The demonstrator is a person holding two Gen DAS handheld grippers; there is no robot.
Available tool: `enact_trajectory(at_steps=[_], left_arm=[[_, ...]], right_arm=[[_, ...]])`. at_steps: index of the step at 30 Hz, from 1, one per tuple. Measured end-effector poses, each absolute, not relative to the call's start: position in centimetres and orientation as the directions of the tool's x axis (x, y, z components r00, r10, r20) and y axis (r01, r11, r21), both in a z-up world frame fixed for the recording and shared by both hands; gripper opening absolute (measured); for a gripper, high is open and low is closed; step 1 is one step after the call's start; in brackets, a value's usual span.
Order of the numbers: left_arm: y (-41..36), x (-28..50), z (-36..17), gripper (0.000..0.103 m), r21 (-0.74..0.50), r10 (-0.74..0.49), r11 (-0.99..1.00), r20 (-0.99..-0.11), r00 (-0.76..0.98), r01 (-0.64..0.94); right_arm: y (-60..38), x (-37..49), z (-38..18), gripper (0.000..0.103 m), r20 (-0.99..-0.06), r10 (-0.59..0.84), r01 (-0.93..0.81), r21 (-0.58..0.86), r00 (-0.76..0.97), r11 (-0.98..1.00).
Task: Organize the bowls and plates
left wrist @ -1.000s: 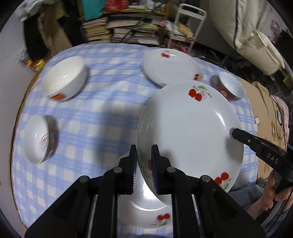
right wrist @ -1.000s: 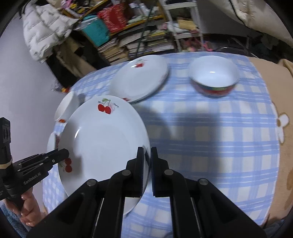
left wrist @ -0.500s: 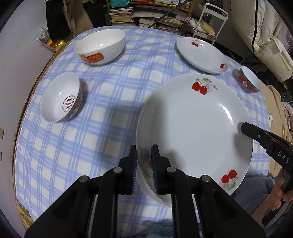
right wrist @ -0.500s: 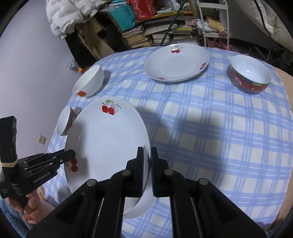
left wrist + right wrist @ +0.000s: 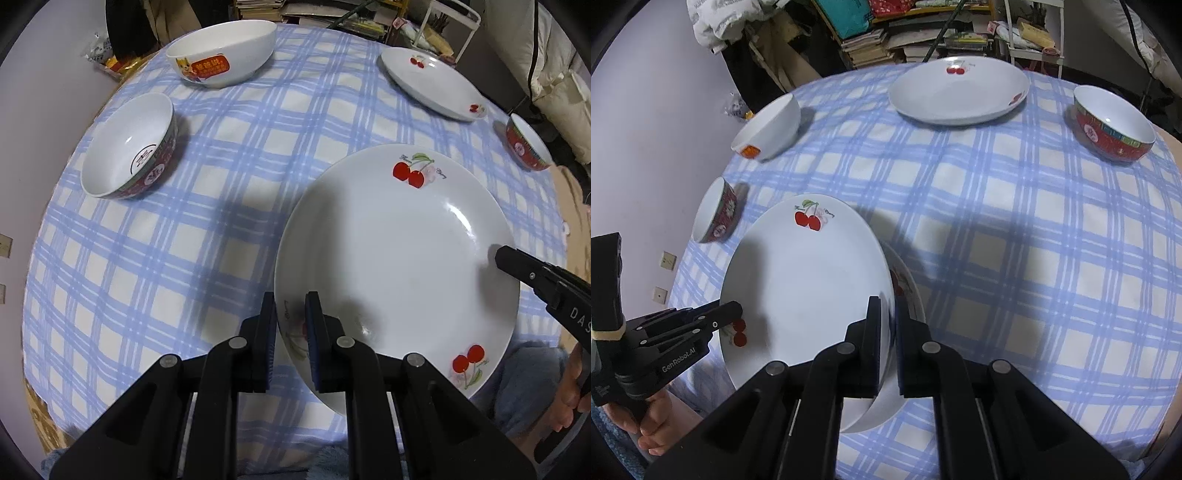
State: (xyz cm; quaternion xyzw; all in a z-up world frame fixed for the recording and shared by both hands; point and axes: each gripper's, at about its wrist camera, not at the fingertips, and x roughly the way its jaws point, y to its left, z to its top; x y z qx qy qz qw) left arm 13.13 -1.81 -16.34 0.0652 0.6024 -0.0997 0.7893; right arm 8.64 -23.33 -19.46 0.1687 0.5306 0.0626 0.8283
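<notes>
A white cherry plate [image 5: 391, 258] is held above the table by both grippers. My left gripper [image 5: 290, 314] is shut on its left rim. My right gripper [image 5: 888, 314] is shut on its right rim and shows at the right of the left wrist view [image 5: 517, 266]. The plate also shows in the right wrist view [image 5: 805, 288], with a second cherry plate [image 5: 908, 291] just under it near the table's front edge. A third cherry plate [image 5: 432, 85] lies at the far right.
The round table has a blue checked cloth [image 5: 236, 206]. A white bowl with an orange label [image 5: 221, 51] and a red-sided bowl [image 5: 129, 147] sit at the left. Another red bowl [image 5: 1115, 125] sits at the far right. Bookshelves and clutter stand behind.
Both grippers have carried the plate back toward the table's near edge, and the far bowls and plate now look farther off. Both grips are unchanged.
</notes>
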Motion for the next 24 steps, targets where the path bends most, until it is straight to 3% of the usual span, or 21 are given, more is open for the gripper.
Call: enact_trajectory(at_steps=[24], left_arm=[[-3.1,13.9,-19.6,0.014,0.008,-0.042,0.961,-0.984,0.172,0.278]], right_arm=[[-22.4,8.3,-20.2,0.008,-0.881,0.186,0.062,0.236,0.435,0.97]])
